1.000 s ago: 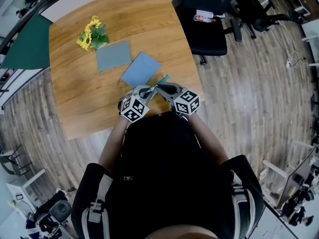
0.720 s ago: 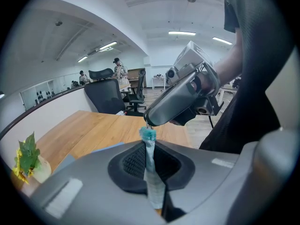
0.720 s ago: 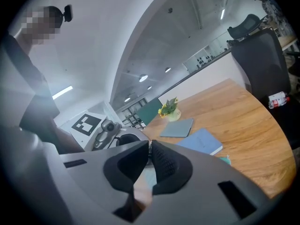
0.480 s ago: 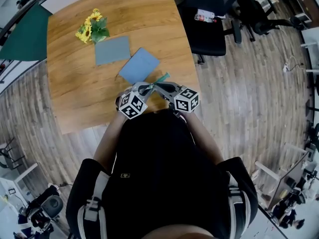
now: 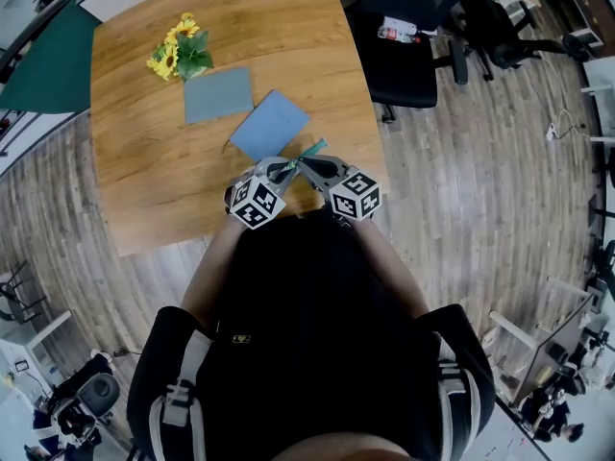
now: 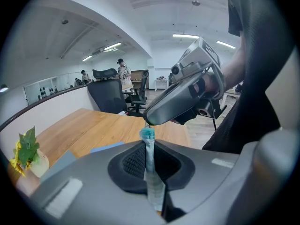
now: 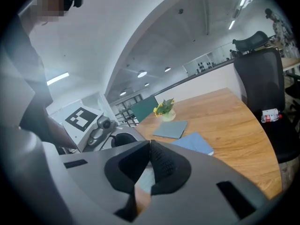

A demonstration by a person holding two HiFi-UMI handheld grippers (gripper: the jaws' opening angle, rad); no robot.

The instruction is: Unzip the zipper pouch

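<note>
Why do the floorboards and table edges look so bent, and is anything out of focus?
Head view: the wide lens bows the floor and table edges; nothing blurred. Left gripper view: black corners, the near pouch a little soft. Right gripper view: black corners, a ceiling light glares white.

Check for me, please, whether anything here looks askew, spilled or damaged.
Nothing stands out. The sunflowers stand upright, the grey rectangle and blue rectangle lie flat on the table, and the pouch is pinched in the shut left tool.
</note>
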